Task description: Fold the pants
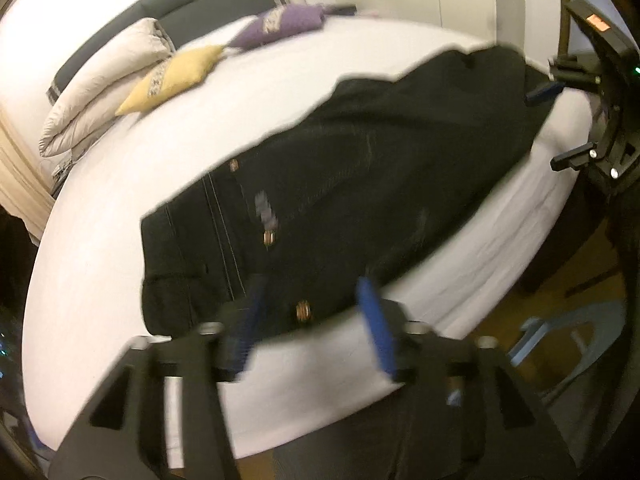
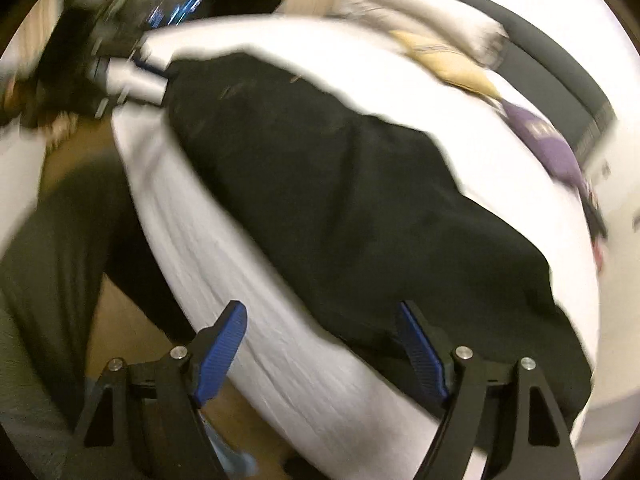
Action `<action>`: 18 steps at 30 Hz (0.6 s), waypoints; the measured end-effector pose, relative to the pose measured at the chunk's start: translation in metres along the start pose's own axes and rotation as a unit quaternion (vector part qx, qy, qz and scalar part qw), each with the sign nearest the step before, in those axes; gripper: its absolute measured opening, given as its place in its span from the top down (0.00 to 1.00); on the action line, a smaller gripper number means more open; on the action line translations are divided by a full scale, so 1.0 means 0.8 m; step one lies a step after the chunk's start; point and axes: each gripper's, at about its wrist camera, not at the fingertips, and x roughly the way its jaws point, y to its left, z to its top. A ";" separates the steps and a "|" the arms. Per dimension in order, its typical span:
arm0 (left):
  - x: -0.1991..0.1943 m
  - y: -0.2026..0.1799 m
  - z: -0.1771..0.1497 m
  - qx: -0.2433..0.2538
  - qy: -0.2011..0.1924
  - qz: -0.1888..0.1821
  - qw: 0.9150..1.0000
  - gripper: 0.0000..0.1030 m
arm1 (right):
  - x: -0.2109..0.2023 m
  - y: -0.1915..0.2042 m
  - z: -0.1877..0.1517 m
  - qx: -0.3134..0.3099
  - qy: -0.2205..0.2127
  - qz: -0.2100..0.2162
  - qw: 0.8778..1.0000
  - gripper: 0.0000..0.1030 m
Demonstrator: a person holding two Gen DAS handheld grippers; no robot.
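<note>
Pants (image 1: 340,184) on bed (image 1: 120,220); left hand-held gripper (image 1: 312,312) open, empty.

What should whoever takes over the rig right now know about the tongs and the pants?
Left tongs: open, nothing held, over the waist end of the pants.
Right tongs: open, nothing held, at the other end.
Pants: black, lying lengthwise along the near edge of the bed, seemingly already folded leg over leg.
Left: regrip both ends and fold across the length; blur hides the finer creases.
</note>
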 end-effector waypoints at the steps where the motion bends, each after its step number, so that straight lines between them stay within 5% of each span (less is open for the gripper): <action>1: -0.006 -0.001 0.007 -0.005 -0.007 -0.005 1.000 0.47 | -0.019 -0.031 -0.009 0.059 -0.021 0.018 0.998 0.23; 3: -0.014 -0.004 0.031 -0.016 -0.023 -0.012 1.000 0.47 | -0.042 -0.085 -0.029 0.154 -0.049 0.039 0.986 0.23; 5: -0.012 -0.011 0.055 -0.030 -0.041 -0.023 0.998 0.47 | -0.058 -0.152 -0.064 0.269 -0.069 0.045 0.960 0.23; 10: 0.031 -0.048 0.118 -0.059 -0.053 -0.047 0.996 0.47 | -0.056 -0.283 -0.165 0.509 -0.087 0.072 0.853 0.23; 15: 0.096 -0.105 0.167 -0.057 -0.029 -0.065 0.996 0.47 | -0.012 -0.320 -0.199 0.580 -0.049 0.101 0.807 0.23; 18: 0.135 -0.133 0.180 -0.060 0.003 -0.072 0.996 0.47 | 0.006 -0.336 -0.196 0.587 -0.036 0.111 0.801 0.23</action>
